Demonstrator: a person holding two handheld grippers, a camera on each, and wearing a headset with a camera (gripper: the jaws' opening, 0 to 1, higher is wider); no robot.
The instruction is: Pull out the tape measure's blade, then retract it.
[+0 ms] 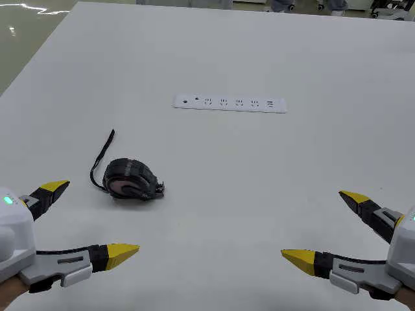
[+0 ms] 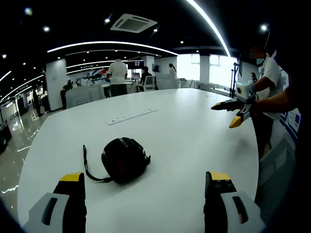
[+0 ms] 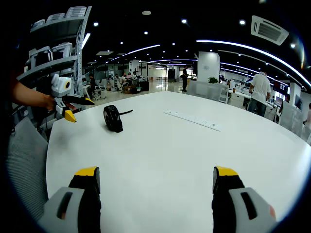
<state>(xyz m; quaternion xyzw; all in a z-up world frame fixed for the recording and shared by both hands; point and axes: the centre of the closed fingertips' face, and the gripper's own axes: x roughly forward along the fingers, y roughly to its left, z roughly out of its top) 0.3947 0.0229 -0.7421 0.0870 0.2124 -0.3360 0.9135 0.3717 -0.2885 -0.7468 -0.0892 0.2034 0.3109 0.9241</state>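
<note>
Tape measure [image 1: 131, 179] lies near left gripper [image 1: 100, 216], label unreadable.

left gripper [image 1: 103, 215], right gripper [image 1: 311, 223]: rear halves beyond head view's bottom edge

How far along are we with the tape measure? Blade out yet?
Nothing looks done: the tape measure lies on the white table, no blade drawn out of its case. Nothing is in hand: left gripper and right gripper are both open, apart from it. To do: hold the case, pull the blade out, retract it.
</note>
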